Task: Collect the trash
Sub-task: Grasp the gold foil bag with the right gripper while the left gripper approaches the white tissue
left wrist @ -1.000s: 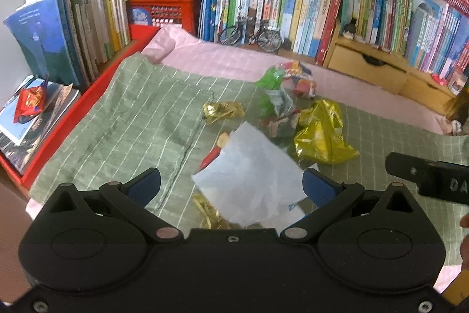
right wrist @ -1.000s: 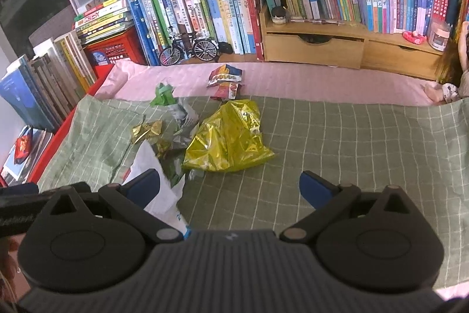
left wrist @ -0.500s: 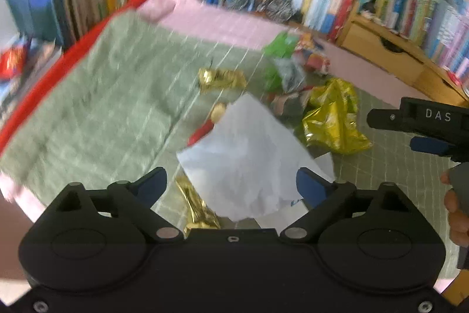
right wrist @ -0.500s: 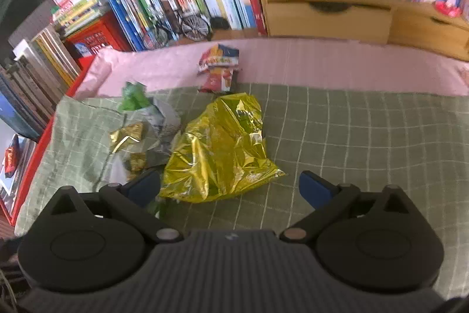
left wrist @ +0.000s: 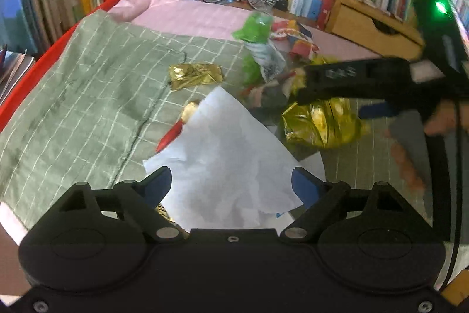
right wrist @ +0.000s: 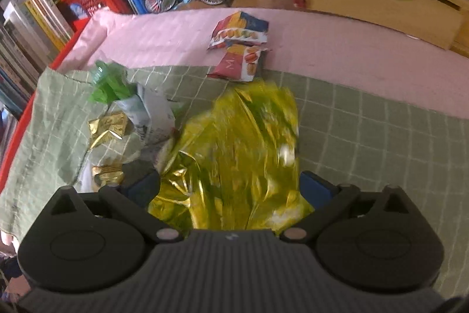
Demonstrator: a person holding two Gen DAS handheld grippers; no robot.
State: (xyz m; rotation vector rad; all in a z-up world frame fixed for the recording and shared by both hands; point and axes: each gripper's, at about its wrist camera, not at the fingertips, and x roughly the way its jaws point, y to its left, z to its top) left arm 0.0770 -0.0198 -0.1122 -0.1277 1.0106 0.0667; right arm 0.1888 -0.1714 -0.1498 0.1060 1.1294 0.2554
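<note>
Right hand-held gripper (right wrist: 230,184) straddles gold bag (right wrist: 234,148) beside wrappers (right wrist: 108,126).

A crinkled glossy yellow-gold foil bag (right wrist: 234,148) lies on matt green checked cloth (right wrist: 366,137); left of that bag, a creased matt white paper sheet (left wrist: 228,166). Behind it, smooth pale wooden drawers (right wrist: 381,2).
</note>
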